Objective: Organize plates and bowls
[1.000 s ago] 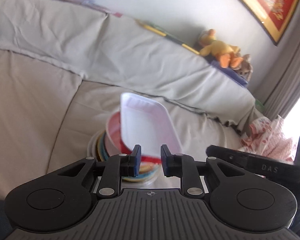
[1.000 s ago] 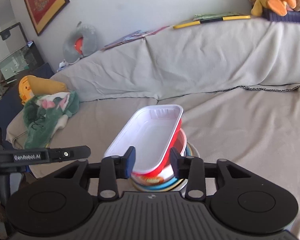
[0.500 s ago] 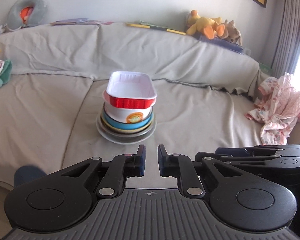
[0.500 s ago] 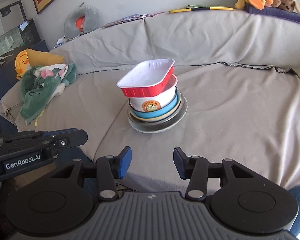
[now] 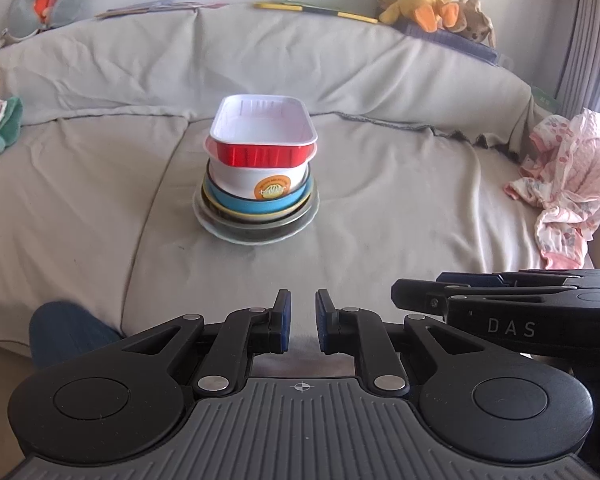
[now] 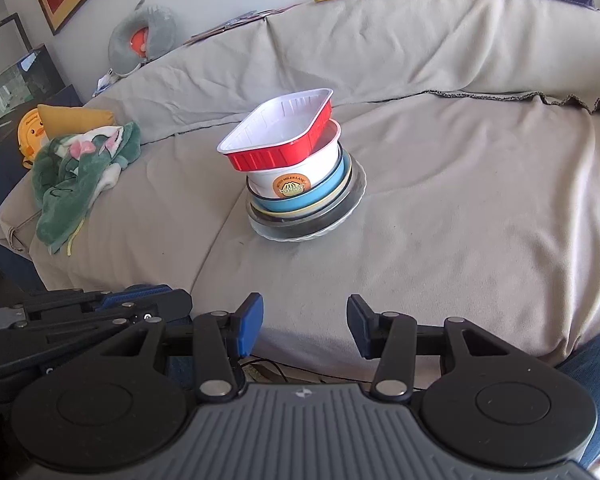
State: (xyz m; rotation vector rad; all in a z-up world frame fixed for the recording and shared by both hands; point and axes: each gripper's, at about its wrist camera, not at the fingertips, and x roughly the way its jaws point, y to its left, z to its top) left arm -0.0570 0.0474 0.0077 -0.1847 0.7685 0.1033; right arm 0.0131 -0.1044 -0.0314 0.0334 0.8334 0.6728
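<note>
A stack of dishes stands on the grey-covered sofa seat. A red rectangular tray with a white inside (image 5: 262,136) (image 6: 280,136) lies on top, tilted, in a white bowl with an orange label (image 5: 260,182) (image 6: 296,178). Under them are a blue bowl (image 5: 256,204), a cream one and a clear glass plate (image 5: 256,232) (image 6: 312,232). My left gripper (image 5: 303,312) is pulled back near the seat's front edge, jaws a narrow gap apart, empty. My right gripper (image 6: 305,322) is open and empty, also well short of the stack.
A pink cloth (image 5: 564,188) lies on the right of the seat. A green blanket (image 6: 80,176) and a yellow duck toy (image 6: 34,132) lie at the left end. Plush toys (image 5: 420,4) and a grey neck pillow (image 6: 144,40) sit on the sofa back.
One second ago both grippers were at the stack around the red tray. It now rests on the white bowl, and both grippers have drawn back toward the seat's front edge.
</note>
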